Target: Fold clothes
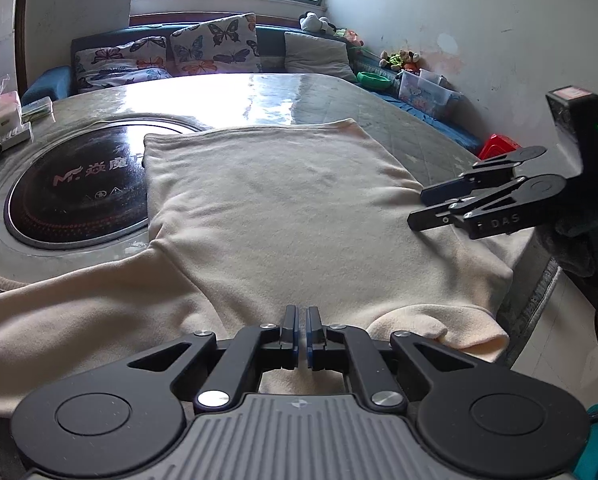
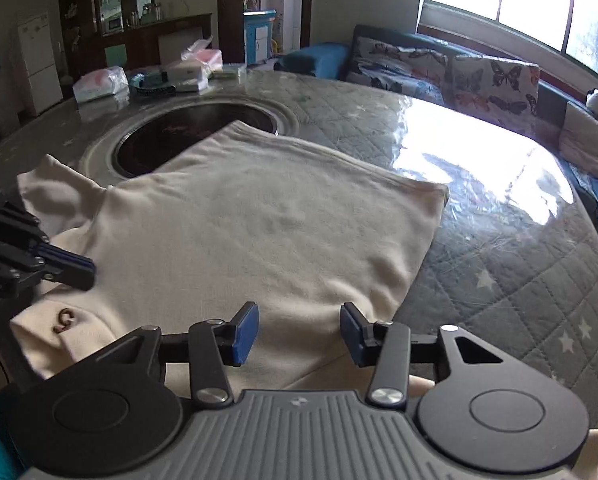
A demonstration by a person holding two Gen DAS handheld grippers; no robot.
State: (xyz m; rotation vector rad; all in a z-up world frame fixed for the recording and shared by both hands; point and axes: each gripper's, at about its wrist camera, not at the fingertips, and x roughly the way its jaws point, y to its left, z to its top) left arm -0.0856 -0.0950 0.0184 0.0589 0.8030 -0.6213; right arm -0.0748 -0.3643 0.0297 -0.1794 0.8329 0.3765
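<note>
The cream shirt (image 2: 259, 216) lies spread on the desk (image 2: 499, 264) ahead of both claws. Left claw (image 1: 302, 334) nearly together, empty; right claw (image 2: 299, 332) apart over the hem. A shallow pinch could catch one layer only, dragging the fold crooked.

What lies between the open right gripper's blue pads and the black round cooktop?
Only the cream long-sleeved top, spread flat; its far hem overlaps the cooktop. The right gripper shows this in the right wrist view.
</note>
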